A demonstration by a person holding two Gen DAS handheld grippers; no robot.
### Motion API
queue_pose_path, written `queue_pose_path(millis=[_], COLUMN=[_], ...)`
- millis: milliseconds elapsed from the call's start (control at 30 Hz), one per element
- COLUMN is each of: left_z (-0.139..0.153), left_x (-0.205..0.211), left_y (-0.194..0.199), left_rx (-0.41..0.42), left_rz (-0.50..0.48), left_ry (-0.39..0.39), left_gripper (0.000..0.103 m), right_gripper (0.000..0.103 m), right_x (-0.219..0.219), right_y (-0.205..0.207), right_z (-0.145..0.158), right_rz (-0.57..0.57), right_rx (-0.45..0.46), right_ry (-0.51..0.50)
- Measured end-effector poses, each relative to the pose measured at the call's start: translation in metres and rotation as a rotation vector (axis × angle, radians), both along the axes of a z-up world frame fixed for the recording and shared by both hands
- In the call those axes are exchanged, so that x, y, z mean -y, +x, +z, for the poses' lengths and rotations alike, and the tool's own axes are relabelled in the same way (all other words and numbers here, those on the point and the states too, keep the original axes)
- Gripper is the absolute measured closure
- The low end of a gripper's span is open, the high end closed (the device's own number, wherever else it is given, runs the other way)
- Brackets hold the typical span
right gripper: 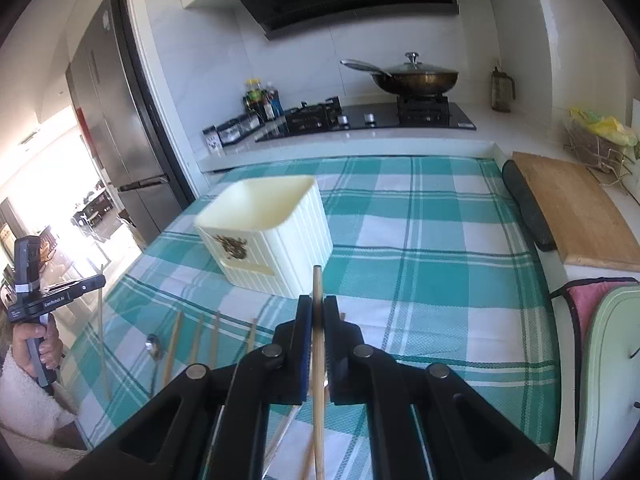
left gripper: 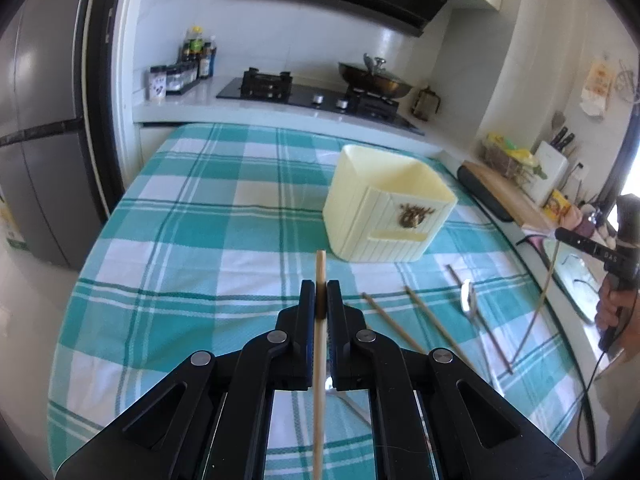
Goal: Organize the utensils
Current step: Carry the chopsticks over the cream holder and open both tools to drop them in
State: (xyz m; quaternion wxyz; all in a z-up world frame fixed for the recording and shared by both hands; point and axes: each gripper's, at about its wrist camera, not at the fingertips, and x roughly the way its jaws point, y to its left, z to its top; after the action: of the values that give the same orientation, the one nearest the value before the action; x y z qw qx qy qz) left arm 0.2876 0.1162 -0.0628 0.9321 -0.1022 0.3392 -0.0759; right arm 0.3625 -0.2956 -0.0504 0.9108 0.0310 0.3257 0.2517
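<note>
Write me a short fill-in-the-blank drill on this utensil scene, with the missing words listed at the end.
1. Each gripper, the left gripper and the right gripper, is shut on a wooden ____.
2. The cream utensil holder stands on a checked ____ and white tablecloth.
3. The metal spoon lies on the ____, not in the holder.
4. On the stove sits a lidded ____.

Missing words: chopstick; green; tablecloth; pan
</note>
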Motion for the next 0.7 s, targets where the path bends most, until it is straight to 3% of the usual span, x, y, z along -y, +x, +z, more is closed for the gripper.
queue_pose_path(millis=[333, 500, 700], left_z=[0.059, 0.100, 0.161], left_x=[0.011, 0.010, 0.017], left_y=[-0.026, -0.006, 0.037], left_rx=[0.136, 0.191, 0.335], left_rz=[-0.042, -0.053, -0.017], left_ry=[-0.009, -0.023, -0.056], left_gripper=[0.100, 0.100, 0.100], right_gripper=[0.097, 0.097, 0.097], right_x=[-0.007, -0.023, -0.048], right_y=[-0.054, -0.049, -0.023], right_z=[0.063, 0.090, 0.131], right_rz=[0.007, 0.003, -0.033], right_rx=[0.166, 0.238, 0.354], right_ry=[0.065, 0.063, 0.075])
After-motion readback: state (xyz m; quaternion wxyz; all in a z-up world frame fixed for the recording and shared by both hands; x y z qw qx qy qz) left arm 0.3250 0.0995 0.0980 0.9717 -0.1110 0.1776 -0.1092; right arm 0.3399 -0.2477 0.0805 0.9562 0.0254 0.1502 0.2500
